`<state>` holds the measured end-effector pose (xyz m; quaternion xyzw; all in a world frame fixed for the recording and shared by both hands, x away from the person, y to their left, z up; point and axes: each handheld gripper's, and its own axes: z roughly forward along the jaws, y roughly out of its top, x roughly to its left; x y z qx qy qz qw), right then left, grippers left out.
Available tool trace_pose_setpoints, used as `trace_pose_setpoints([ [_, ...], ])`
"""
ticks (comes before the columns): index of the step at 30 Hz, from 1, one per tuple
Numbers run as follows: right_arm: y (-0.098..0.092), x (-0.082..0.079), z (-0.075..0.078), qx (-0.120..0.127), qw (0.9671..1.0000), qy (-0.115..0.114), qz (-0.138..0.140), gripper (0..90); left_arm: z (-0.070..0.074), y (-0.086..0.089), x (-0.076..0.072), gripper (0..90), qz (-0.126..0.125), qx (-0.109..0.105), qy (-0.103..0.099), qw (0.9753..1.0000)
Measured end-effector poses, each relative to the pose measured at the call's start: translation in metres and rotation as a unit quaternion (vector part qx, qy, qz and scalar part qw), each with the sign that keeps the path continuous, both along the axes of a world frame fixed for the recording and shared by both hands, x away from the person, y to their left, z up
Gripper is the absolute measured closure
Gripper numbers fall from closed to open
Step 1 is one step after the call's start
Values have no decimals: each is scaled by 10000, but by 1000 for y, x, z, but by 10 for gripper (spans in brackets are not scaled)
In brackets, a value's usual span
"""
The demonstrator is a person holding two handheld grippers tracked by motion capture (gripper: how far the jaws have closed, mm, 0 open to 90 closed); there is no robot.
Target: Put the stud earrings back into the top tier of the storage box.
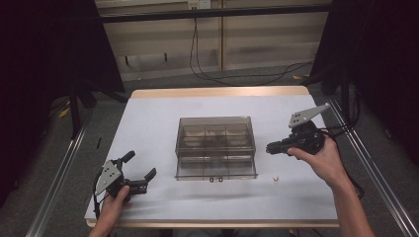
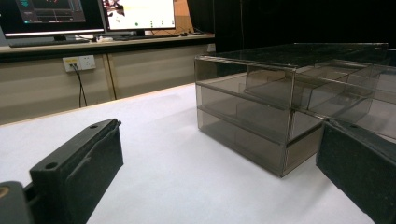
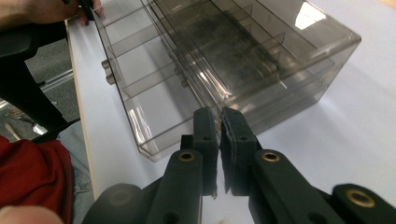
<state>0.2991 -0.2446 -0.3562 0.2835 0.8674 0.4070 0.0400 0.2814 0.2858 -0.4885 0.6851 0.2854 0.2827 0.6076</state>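
— What's on the table (image 1: pixel 148 118)?

— At the left, near the front edge, the left gripper (image 1: pixel 141 170) rests with jaws spread wide, holding nothing. In the middle stands a smoky clear drawer box (image 1: pixel 216 146) — its lower drawer (image 1: pixel 216 169) pulled out toward the front edge.

— Anything in the compartments?

— Something dark blurs through the lid; I can't tell what. The drawer's sections look bare.

— And the right?

— A small pale scrap (image 1: pixel 276 178) near the box's front right corner, then the right gripper (image 1: pixel 271 146), jaws nearly closed on nothing, pointing at the box.
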Motion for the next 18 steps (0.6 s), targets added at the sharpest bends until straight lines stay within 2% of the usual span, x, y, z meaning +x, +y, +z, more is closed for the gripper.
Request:
trace_pose_setpoints([
  [3, 8, 2, 7, -49, 9999, -68, 87, 853, 0, -1, 0, 7, 20, -38, -4, 10000],
  [4, 10, 3, 9, -75, 9999, -103, 116, 853, 0, 1, 0, 7, 12, 82, -24, 10000],
  [6, 19, 6, 14, -125, 9996, -152, 207, 853, 0, 1, 0, 7, 11, 76, -24, 10000],
  [11, 33, 13, 20, -145, 9992, -190, 317, 853, 0, 1, 0, 7, 7, 68, -22, 10000],
  [12, 35, 14, 21, -143, 9991, -189, 345, 853, 0, 0, 0, 7, 12, -10, -10, 10000],
  [14, 38, 16, 21, -136, 9990, -177, 380, 853, 0, 0, 0, 7, 21, -11, -8, 10000],
  [18, 52, 22, 23, -221, 9982, -149, 529, 853, 0, 0, 0, 7, 10, -27, -7, 10000],
])
